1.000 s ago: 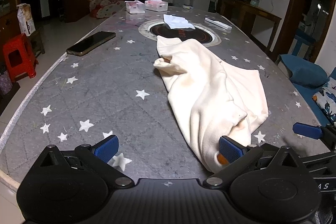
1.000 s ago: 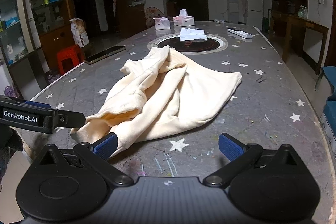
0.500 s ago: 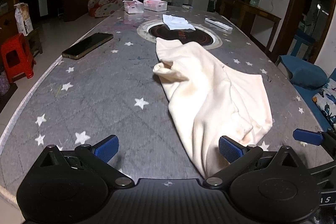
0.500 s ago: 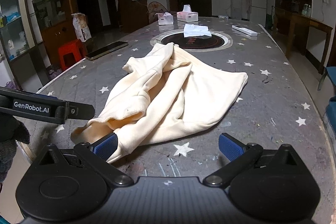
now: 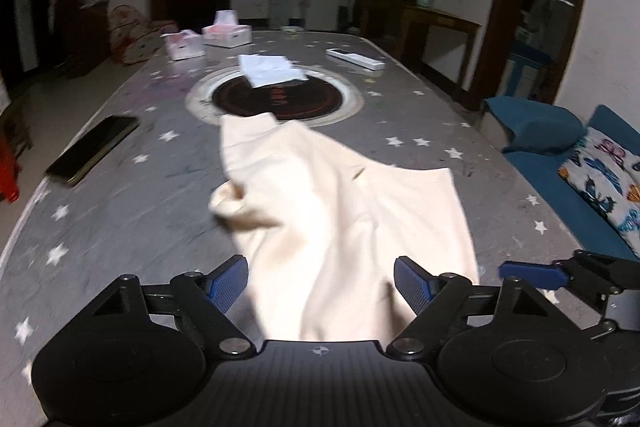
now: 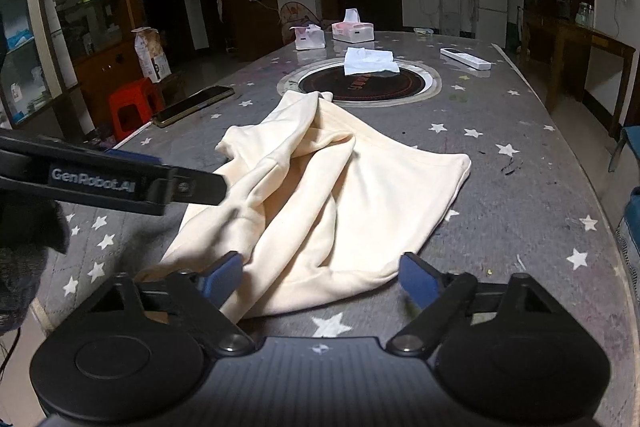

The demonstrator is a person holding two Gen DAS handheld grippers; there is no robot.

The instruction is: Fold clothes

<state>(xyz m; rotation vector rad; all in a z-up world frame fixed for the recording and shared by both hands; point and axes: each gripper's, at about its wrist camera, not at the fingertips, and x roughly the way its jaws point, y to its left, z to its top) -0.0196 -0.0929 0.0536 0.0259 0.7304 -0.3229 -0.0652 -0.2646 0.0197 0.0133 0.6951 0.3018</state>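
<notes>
Both claws are closing around the near hem of the cream garment (image 6: 320, 195) bunched on the table (image 6: 520, 187): left claw (image 5: 320, 287) and right claw (image 6: 320, 277) straddle cloth, not yet pinching, likely to lift and spread it.

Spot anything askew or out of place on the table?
The cream garment lies bunched and twisted, nowhere near flat. A loose white tissue sits on the round inset cooktop. No spill or damage visible.

"GenRobot.AI" on left claw (image 6: 116, 183)
</notes>
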